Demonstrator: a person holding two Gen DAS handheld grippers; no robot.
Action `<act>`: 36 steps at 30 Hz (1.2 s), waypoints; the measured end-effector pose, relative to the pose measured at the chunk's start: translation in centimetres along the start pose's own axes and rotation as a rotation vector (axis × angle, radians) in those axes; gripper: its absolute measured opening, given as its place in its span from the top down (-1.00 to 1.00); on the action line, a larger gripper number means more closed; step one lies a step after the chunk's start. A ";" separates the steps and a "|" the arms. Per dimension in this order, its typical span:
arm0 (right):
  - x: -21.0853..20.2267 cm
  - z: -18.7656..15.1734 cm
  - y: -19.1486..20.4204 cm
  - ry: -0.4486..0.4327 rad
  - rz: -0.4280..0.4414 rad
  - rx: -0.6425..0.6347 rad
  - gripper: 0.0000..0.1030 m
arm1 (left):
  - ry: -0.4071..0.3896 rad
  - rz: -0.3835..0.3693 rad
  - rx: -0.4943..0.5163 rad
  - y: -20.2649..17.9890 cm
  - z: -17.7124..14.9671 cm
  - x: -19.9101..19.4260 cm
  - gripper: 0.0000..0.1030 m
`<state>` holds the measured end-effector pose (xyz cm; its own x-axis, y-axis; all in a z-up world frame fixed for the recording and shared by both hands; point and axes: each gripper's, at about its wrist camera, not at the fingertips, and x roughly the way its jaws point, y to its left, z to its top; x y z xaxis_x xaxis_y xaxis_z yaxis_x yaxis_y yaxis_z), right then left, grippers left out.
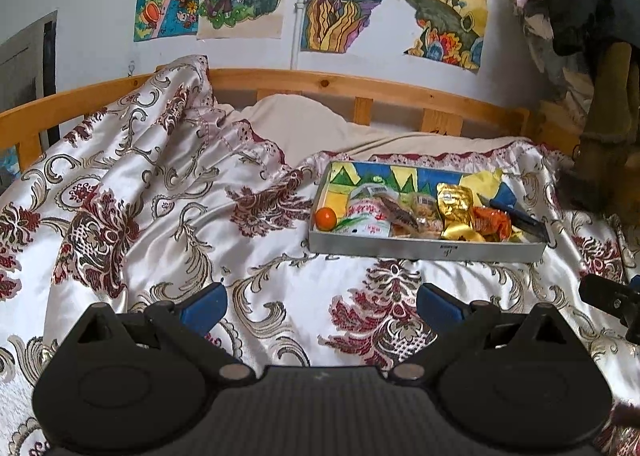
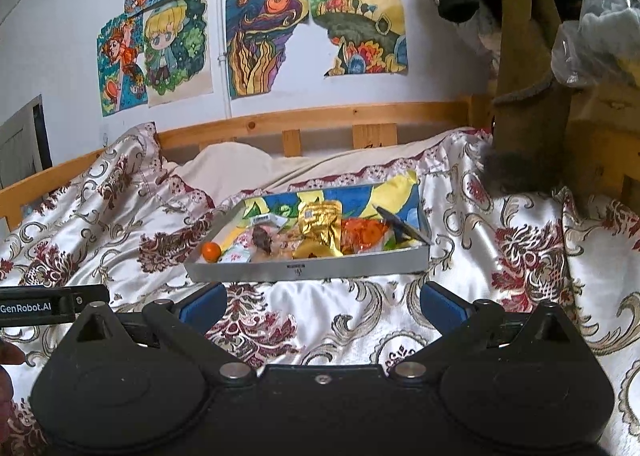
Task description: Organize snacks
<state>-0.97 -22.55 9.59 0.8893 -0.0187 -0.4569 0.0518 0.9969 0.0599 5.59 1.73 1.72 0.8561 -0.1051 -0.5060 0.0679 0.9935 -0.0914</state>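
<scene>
A shallow grey box (image 1: 424, 250) (image 2: 308, 270) with a colourful drawn lining lies on the patterned bedspread. Inside it sit a small orange fruit (image 1: 325, 218) (image 2: 211, 251), a white-and-red packet (image 1: 366, 214), gold foil packets (image 1: 454, 202) (image 2: 320, 222), an orange wrapper (image 1: 492, 222) (image 2: 366, 234) and a dark flat packet (image 1: 520, 218) (image 2: 404, 230). My left gripper (image 1: 322, 306) hovers open over the bedspread, short of the box. My right gripper (image 2: 322, 304) is open too, just in front of the box's near wall. Nothing is between either pair of fingers.
The satin bedspread (image 1: 152, 216) is rumpled and rises in a fold at the left. A wooden bed rail (image 1: 360, 90) runs behind, with drawings on the wall above. Dark clothes and a brown post (image 2: 528, 96) crowd the right. The other gripper's tip (image 2: 48, 306) shows at the left edge.
</scene>
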 end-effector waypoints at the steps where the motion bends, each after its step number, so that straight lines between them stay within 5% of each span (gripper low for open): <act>1: 0.1 -0.1 0.0 0.004 0.000 0.001 -0.99 | 0.004 0.000 0.001 0.0 -0.1 0.1 -0.99; 26: 3.0 -2.8 -0.9 0.059 0.003 0.019 -0.99 | 0.009 0.000 -0.020 -0.3 -0.9 2.1 -0.99; 36: 3.2 -3.1 -0.9 0.016 -0.001 0.015 -0.99 | 0.015 0.003 0.006 -1.1 -1.7 3.1 -0.99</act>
<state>0.40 -23.28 5.33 0.8817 -0.0181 -0.4714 0.0595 0.9955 0.0731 7.30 0.20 -1.24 0.8485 -0.1029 -0.5191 0.0686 0.9940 -0.0849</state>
